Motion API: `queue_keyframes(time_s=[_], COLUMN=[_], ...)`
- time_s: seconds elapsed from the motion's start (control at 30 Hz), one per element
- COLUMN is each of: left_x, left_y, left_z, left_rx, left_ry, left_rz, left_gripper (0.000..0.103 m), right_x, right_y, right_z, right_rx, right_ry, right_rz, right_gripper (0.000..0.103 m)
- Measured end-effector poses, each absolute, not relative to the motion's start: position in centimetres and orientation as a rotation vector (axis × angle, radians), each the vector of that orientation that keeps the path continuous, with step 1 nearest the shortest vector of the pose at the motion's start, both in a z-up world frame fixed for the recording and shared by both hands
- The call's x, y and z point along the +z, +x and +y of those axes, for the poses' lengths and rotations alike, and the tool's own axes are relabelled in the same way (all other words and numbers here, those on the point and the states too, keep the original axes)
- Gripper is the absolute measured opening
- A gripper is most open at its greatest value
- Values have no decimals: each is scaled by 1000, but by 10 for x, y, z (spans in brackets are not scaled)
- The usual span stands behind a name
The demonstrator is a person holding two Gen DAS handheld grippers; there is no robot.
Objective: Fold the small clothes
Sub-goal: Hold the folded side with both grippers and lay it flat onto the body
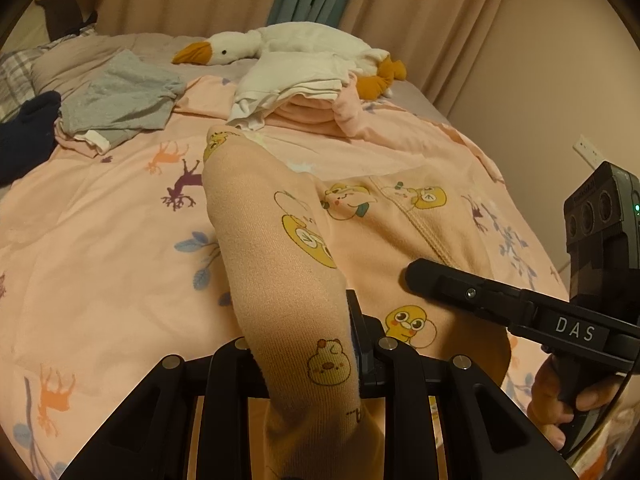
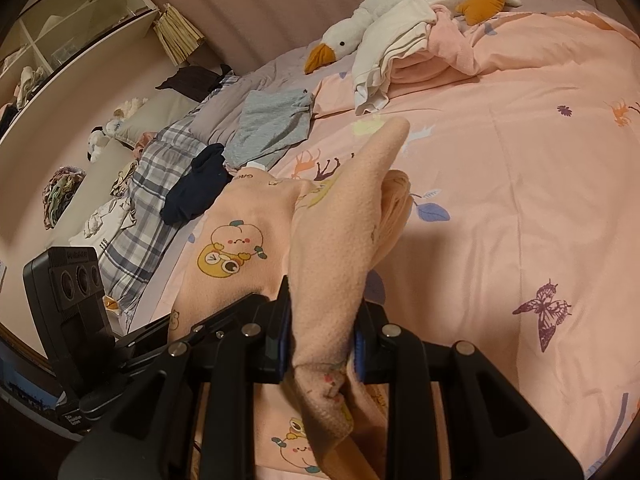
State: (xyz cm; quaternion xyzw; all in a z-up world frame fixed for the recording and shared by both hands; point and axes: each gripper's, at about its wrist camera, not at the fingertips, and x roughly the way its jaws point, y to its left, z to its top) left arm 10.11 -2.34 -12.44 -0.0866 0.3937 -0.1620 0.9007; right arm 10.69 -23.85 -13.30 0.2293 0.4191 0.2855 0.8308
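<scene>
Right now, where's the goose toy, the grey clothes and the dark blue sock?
goose toy [image 1: 224,50]: left wrist view, on its head.
grey clothes [image 2: 272,124]: right wrist view, its middle.
dark blue sock [image 2: 196,188]: right wrist view, its middle.

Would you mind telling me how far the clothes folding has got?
Done: a folded pink and white stack sits by the goose plush. In hand: the left gripper and right gripper both clamp the peach cartoon-print garment, lifted. Left: the grey garment and dark garment lie unfolded.

Bed [image 2: 500,152], pink printed quilt: goose plush [image 1: 280,46], grey garment [image 1: 124,96], navy garment [image 1: 24,132], folded pile [image 1: 292,104].
</scene>
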Motion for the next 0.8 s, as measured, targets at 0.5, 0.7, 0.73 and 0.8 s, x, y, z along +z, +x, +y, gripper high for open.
queue_keyframes(time_s=[0.5,0.7,0.73,0.8], left_x=[-137,-142,-144,-147], left_y=[107,113,114,115], left_z=[-34,-37,-37,-39], left_rx=[-337,-325,-323,-321], left_ry=[-142,-141,-141,-140], left_rz=[856,875,882,893], left_gripper=[24,24,24,24], right_x=[-142,-149,-150,-152], right_y=[106,109,110,110], right_z=[-242,-242,-242,-241], right_rx=[559,550,547,537], right_ry=[480,483,482,475], right_rz=[930,948,953,964], right_gripper=[27,27,27,27])
